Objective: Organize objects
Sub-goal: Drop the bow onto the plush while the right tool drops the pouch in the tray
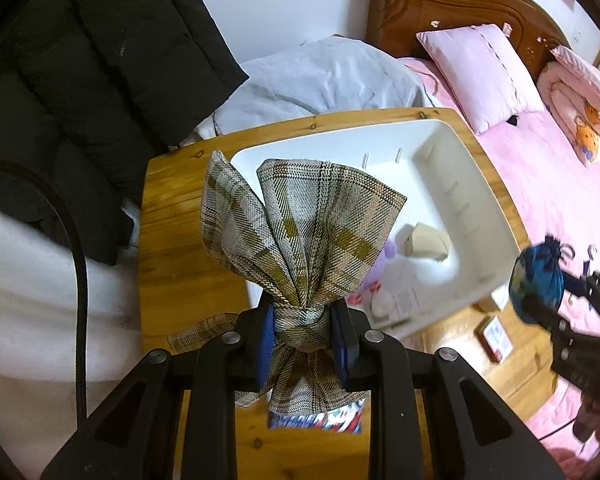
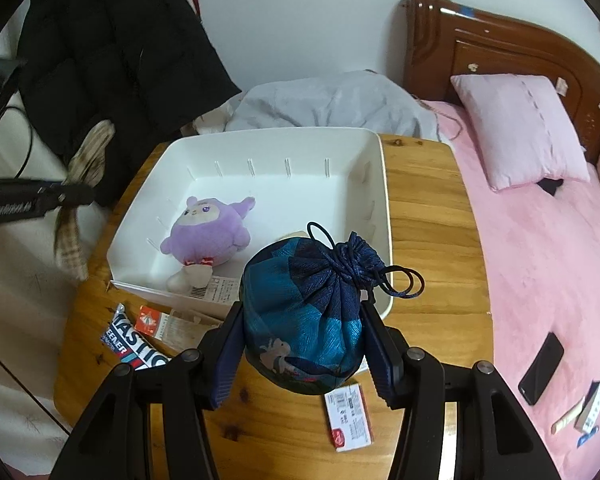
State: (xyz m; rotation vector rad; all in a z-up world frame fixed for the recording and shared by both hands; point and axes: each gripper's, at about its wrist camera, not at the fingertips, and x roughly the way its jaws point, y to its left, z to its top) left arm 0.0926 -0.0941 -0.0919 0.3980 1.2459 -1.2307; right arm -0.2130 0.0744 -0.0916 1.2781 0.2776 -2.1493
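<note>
Tray (image 2: pixel 380 184) first, since both your loads look bound for it: the white tray sits on the wooden table (image 2: pixel 428 240) beside the pink bed (image 2: pixel 540 240), its long side running away from you, and it lies ahead of and below both sets of fingers. Inside it rest a purple plush (image 2: pixel 208 232) and a tan box (image 1: pixel 426 240), with the far half bare. Your right gripper (image 2: pixel 300 344) looks the nearer one; it hangs at the tray's near edge, clamped on the sides of a blue drawstring pouch (image 2: pixel 304 312). That pouch is rounded and full, cinched at the top with its cord loops dangling toward the tray, a small rabbit motif low on its front. Your left gripper (image 1: pixel 306 336) is clenched tight on the knot of a plaid bow (image 1: pixel 300 236), a beige and olive woven piece whose two wide loops stand up and away from the fingers while its tails hang back toward the camera. Seen from your left wrist, the bow sits over the tray's near left corner. I judge a short forward reach would put either one over bare tray floor. Loose on the table near you lie a snack packet (image 2: pixel 134 346) and a small red-edged card box (image 2: pixel 350 416).
</note>
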